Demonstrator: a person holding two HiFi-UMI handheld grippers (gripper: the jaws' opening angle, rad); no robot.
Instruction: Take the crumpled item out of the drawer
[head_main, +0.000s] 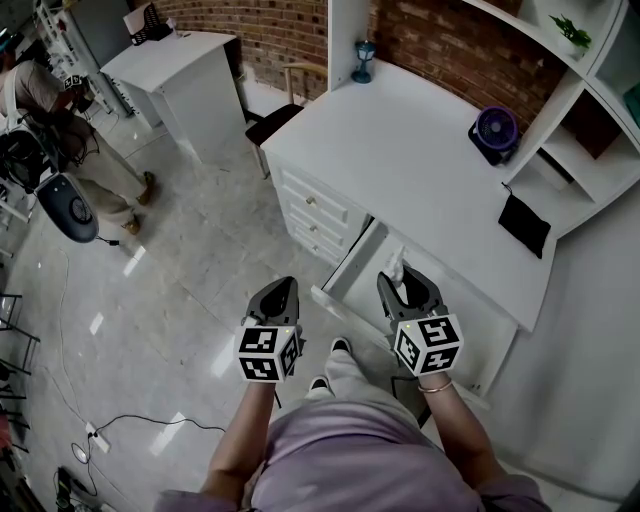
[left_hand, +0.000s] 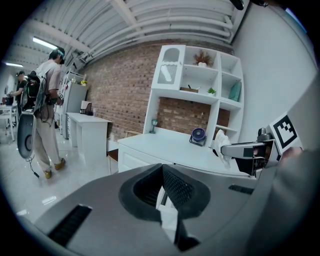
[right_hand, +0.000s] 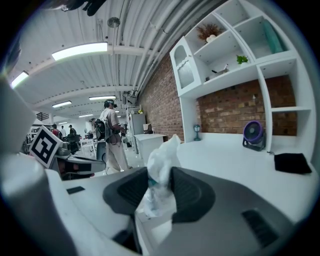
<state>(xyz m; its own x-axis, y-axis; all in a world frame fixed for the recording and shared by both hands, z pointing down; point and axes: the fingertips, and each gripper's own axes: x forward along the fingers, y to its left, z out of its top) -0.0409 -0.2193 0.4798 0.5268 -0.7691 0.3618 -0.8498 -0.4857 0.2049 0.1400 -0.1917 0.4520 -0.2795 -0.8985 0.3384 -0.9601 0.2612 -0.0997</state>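
White desk (head_main: 400, 150) by brick wall (head_main: 450, 40); right gripper (head_main: 408, 285) pinches crumpled item (head_main: 395, 265).

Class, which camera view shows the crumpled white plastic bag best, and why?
The right gripper view: the crumpled white plastic bag sits large at centre, clamped in the right gripper. The head view shows only a small white tuft above that gripper; the left gripper view shows it tiny.

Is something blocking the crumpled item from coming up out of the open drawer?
Nothing visible does. The right gripper is shut on the crumpled item and holds it over the open drawer, with no object above or around it.
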